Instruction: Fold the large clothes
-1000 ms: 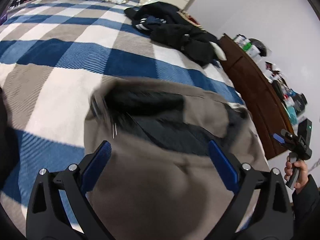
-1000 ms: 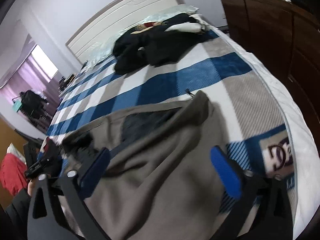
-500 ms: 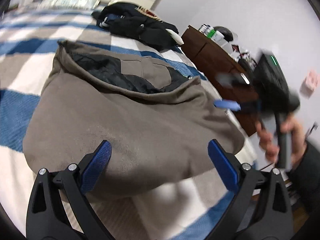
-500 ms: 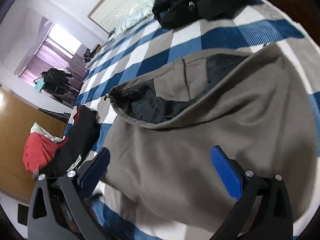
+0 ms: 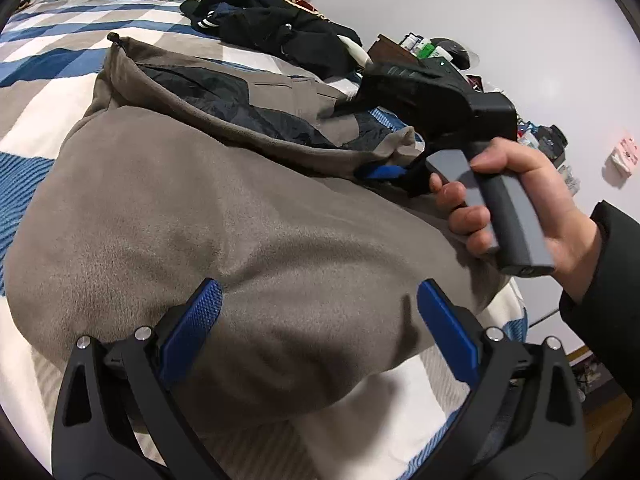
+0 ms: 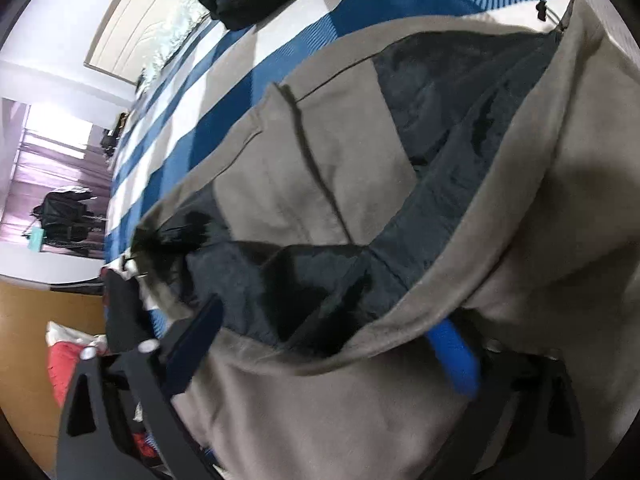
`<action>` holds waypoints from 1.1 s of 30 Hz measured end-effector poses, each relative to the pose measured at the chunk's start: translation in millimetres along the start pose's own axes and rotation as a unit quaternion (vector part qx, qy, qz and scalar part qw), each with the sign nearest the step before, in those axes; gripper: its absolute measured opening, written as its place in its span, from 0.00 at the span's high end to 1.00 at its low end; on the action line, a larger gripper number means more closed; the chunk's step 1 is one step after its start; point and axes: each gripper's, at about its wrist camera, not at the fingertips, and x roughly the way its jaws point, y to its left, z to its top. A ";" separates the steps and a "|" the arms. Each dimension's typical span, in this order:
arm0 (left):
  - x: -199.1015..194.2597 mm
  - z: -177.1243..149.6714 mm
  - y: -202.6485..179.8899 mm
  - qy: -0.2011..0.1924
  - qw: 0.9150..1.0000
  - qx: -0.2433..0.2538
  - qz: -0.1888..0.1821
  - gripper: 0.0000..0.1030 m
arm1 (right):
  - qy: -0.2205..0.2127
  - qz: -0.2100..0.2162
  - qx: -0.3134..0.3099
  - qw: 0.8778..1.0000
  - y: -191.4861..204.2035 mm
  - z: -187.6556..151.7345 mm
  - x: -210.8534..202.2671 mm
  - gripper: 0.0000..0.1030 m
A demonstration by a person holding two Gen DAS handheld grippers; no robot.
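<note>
Grey-brown coat [image 5: 240,216] lies on the checked bed [image 5: 48,64], dark lining exposed. Left gripper [image 5: 316,320] released, hovering over it. Right gripper [image 6: 332,340] closing around the coat's edge; grip not confirmed.

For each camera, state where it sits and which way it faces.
Left wrist: sits on the left gripper, looking down across the brown jacket on the checked bed towards the dresser; its own open fingers show, and the person's right hand holding the right gripper.
Right wrist: sits on the right gripper, looking steeply down at the jacket's dark lining, headboard beyond; its jaws are closing with the jacket edge between them.
Shared: jacket, bed, black clothes pile.
</note>
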 end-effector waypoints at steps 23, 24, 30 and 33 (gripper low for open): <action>-18.4 3.9 -11.7 -0.015 0.990 0.076 0.118 0.07 | -0.080 -0.042 -0.018 0.996 33.3 113.4 -21.5 0.96; -16.9 4.0 -11.0 -0.014 0.990 0.077 0.119 0.07 | -0.073 -0.051 -0.016 0.996 28.5 114.1 -12.4 0.96; -13.1 7.2 0.5 -0.011 0.994 0.047 0.099 0.07 | -0.028 -0.078 -0.005 0.997 -5.6 106.1 39.7 0.97; -11.8 7.4 3.7 -0.011 0.995 0.036 0.092 0.07 | -0.026 -0.065 -0.007 0.998 -10.1 102.6 36.5 0.97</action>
